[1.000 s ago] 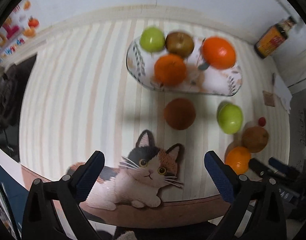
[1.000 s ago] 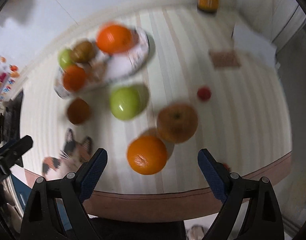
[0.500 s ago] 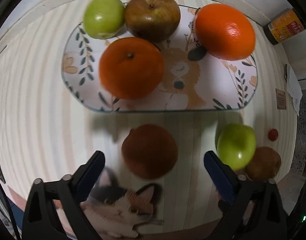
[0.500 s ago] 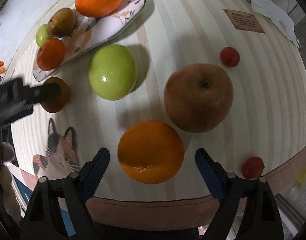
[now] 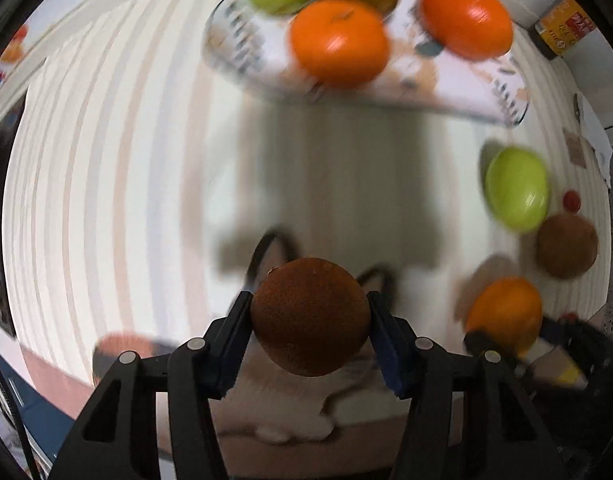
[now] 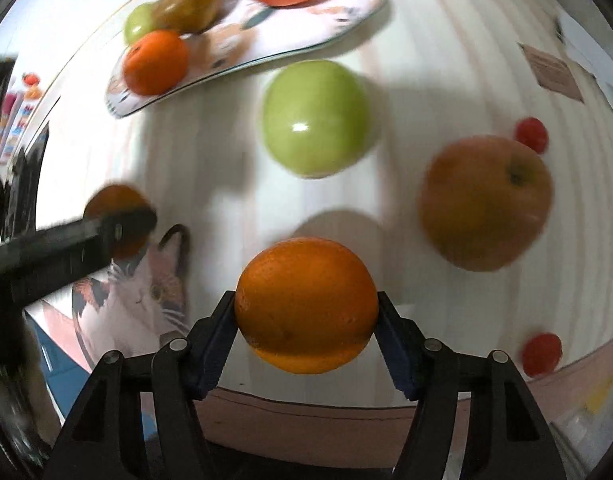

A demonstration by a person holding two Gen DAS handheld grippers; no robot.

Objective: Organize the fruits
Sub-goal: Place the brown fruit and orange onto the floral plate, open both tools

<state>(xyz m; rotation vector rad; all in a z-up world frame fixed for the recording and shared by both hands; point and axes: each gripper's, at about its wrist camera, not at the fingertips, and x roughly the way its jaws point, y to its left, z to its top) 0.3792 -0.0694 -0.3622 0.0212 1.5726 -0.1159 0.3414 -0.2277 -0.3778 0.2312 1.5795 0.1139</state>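
We see our left gripper [image 5: 309,322] and right gripper [image 6: 306,318] built alike: black angular linkage arms with triangular cut-outs, silver round screws at the joints, and ridged dark-blue finger pads [image 6: 208,342].

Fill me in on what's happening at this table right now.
A person is sorting fruit with two tools. The left hand-held gripper has just closed on a brown fruit; the right hand-held gripper has closed on an orange. Four fruits already sit on the patterned plate; a green apple waits on the table.
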